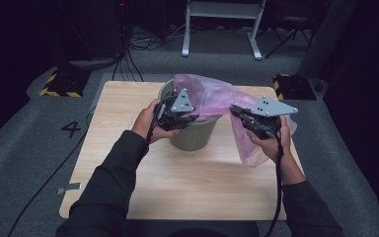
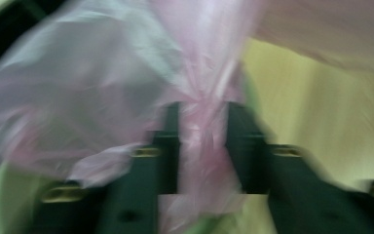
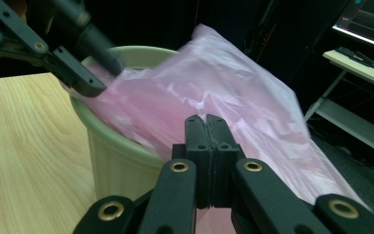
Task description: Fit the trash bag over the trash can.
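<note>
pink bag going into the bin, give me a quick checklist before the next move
1. Right gripper shut on the bag: ok, its fingers are closed with film pinched between them.
2. Left gripper gripping the bag: cannot tell, a bunched fold sits between its fingers but the view is blurred.
3. Bin upright on the table: ok.
4. Bag inside the bin: not ok, much of it drapes outside over the right side.
5. Bag mouth folded over the rim: not ok.

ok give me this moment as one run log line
left hand-held gripper: jaws around bunched pink bag at green bin rim | right hand-held gripper: shut on bag's other side | bag half draped outside bin
</note>
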